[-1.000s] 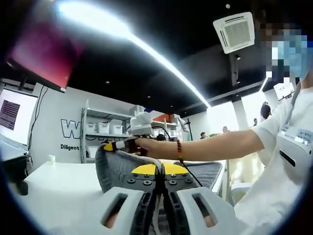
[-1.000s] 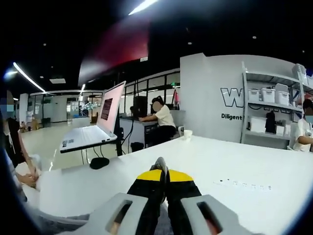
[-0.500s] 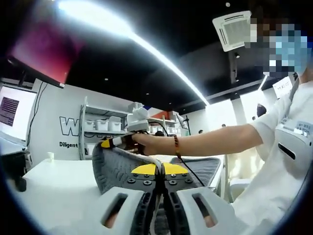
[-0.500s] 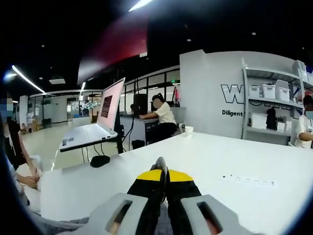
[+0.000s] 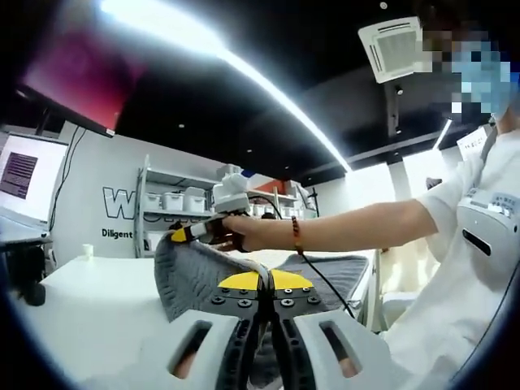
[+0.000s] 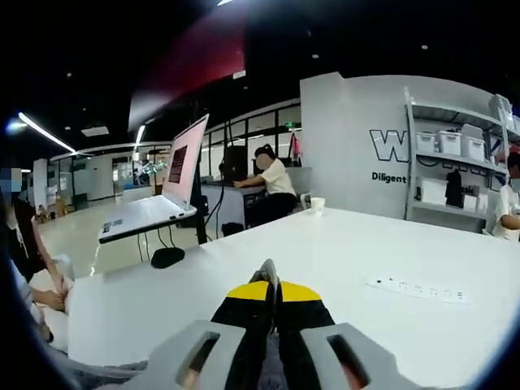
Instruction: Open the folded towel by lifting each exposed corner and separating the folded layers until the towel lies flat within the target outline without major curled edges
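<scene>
While both tongs are clamped tight, we have grey towel (image 5: 199,280) cloth pinched in each: left gripper (image 5: 260,284) grips an edge just ahead of its tips, and right gripper (image 6: 272,286) has a sliver of towel (image 6: 266,272) between its tips. Beyond the left tongs, the towel rises off the white table (image 5: 89,313) toward the right gripper (image 5: 188,234), held in the person's hand (image 5: 240,233).

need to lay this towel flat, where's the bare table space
Bare: the white table between the power strip and the paper cup; also between the towel and a dark object at the left gripper view's edge. Crowded: where the right gripper and left gripper pinch the towel.
</scene>
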Motion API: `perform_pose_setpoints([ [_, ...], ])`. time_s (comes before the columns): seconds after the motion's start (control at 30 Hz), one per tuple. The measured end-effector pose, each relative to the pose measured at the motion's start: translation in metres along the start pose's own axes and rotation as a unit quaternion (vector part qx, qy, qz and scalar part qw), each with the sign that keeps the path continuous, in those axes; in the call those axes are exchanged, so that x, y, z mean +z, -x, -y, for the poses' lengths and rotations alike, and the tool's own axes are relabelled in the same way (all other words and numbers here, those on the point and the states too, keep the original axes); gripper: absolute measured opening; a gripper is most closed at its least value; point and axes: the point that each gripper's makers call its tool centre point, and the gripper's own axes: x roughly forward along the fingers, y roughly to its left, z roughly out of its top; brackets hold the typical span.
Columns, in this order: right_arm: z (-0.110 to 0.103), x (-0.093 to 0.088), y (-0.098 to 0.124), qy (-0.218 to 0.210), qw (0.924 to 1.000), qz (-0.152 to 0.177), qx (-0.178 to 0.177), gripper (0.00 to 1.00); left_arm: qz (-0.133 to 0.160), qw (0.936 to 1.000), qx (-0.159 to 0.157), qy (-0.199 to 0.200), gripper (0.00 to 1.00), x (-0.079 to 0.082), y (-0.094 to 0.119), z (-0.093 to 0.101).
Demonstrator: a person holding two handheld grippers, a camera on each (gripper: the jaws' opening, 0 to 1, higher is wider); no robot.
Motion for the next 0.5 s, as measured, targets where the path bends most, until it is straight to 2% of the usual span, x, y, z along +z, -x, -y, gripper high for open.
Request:
perform_pose_setpoints([
  [0.23, 0.000, -0.005, -0.003, -0.023, 0.9997, -0.003, 0.002, 0.00, -0.007, 1.0000, 0.000, -0.001, 0.00, -0.007, 0.003, 0.001],
  [0.5, -0.008, -0.010, -0.001, -0.027, 0.9996, -0.008, 0.003, 0.00, -0.013, 0.9999, -0.002, -0.001, 0.01, -0.018, 0.006, 0.002],
])
